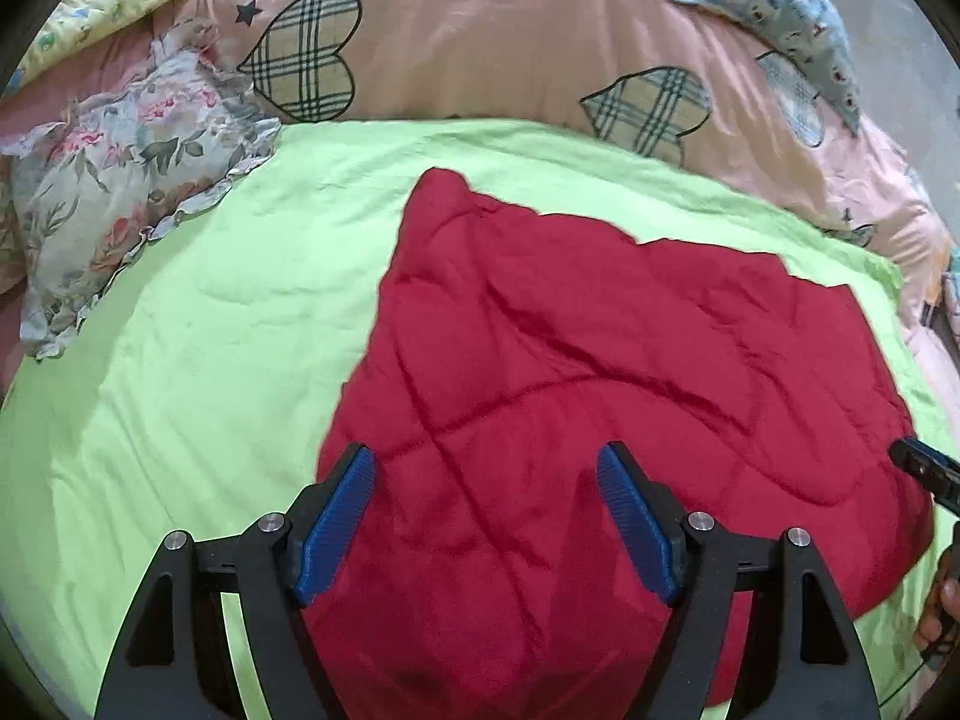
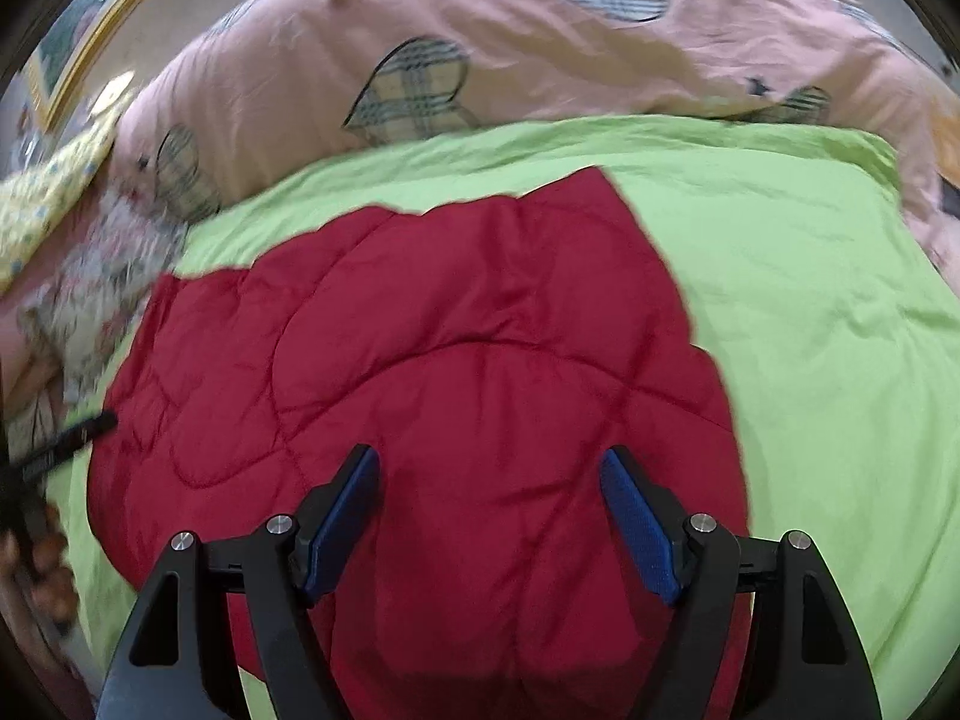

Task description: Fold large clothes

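Your left gripper (image 1: 486, 516): jaws released, nothing between the pads | your right gripper (image 2: 489, 519): jaws released, hovering empty | red quilted garment (image 1: 600, 372): spread wrinkled on the green bed sheet (image 1: 210, 312), below both grippers | pink heart-print comforter (image 1: 480, 42): bunched behind the sheet

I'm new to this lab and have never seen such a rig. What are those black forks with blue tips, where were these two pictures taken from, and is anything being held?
They are hand-held grippers, one in each of a person's hands, each with a fisheye camera looking along its two fingers. One picture looks from the left gripper, the other from the right gripper. Both hang open, holding nothing, over a red quilted garment lying on a green sheet. Behind lie a pink quilt with plaid hearts and a floral pillow.
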A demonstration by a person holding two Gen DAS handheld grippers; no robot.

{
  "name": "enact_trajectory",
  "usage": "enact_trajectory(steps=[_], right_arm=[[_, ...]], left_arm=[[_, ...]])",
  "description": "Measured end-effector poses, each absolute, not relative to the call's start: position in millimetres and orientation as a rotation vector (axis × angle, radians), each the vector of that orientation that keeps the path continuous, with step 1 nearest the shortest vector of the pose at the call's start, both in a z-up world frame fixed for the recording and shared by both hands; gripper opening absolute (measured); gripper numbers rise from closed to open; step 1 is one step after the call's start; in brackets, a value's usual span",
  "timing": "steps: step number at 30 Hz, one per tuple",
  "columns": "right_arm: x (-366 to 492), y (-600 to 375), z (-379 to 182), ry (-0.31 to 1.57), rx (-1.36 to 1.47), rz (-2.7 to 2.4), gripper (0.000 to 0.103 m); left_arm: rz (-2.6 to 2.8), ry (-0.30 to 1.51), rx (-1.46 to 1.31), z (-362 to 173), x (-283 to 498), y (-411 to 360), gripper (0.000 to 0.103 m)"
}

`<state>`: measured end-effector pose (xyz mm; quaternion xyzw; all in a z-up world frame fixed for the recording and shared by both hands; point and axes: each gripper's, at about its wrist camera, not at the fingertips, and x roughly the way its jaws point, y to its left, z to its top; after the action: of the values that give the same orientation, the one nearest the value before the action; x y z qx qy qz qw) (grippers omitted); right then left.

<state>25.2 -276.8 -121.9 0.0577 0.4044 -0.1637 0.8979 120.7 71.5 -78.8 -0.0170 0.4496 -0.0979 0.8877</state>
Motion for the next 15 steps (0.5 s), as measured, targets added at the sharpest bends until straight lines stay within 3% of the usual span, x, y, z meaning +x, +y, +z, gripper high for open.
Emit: enact_trajectory(steps=[5, 15], right_arm=[[54.4, -286.6, -131.4, 0.900, 0.054, -0.365, 0.084], [72.8, -313.8, -142.3, 0.883, 0.151, -0.416, 0.088]], left_arm=[[-0.159, 1.005, 0.038, -100.1, 156.4, 56.9, 0.079], [-0.070, 0.979, 0.164, -111.7, 182.5, 26.0, 0.082]])
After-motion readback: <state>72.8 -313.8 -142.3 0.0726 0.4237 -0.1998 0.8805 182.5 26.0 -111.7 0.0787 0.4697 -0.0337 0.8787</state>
